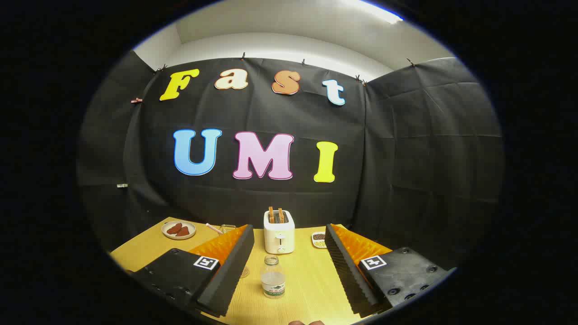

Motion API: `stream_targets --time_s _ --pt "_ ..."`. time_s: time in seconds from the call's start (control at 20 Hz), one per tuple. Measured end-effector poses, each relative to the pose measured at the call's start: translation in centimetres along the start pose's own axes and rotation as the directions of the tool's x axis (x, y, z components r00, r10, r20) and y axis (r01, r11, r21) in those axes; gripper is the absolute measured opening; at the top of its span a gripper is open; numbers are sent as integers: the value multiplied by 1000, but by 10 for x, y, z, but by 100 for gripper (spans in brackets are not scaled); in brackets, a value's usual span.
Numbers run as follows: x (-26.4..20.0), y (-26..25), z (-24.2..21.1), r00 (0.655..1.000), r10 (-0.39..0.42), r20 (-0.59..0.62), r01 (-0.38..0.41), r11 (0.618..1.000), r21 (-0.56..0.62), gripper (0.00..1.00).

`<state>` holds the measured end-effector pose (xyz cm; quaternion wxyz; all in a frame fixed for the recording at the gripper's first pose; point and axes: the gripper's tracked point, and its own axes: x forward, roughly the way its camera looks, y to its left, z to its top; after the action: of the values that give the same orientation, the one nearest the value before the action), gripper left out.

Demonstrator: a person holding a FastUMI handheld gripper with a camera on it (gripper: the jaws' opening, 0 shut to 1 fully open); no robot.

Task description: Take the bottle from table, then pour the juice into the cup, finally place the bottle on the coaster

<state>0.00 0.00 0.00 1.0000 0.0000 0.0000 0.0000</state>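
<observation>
The bottle (272, 277) stands upright and uncapped on the table (311, 289), between the spread fingers of the gripper (289, 257), touching neither. Advance level, centre the body, then close gently. The toaster (279, 231) stands beyond.

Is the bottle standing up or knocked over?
Standing up. The bottle sits upright on the table, its open mouth on top, between the open claw's fingers, untouched.

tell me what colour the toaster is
White, clearest in the gripper view: the toaster stands beyond the open gripper.
</observation>
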Motion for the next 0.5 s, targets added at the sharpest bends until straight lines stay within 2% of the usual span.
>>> stream_targets --time_s 0.5 --pt "6 17 -9 999 48 -18 -48 999 0 98"
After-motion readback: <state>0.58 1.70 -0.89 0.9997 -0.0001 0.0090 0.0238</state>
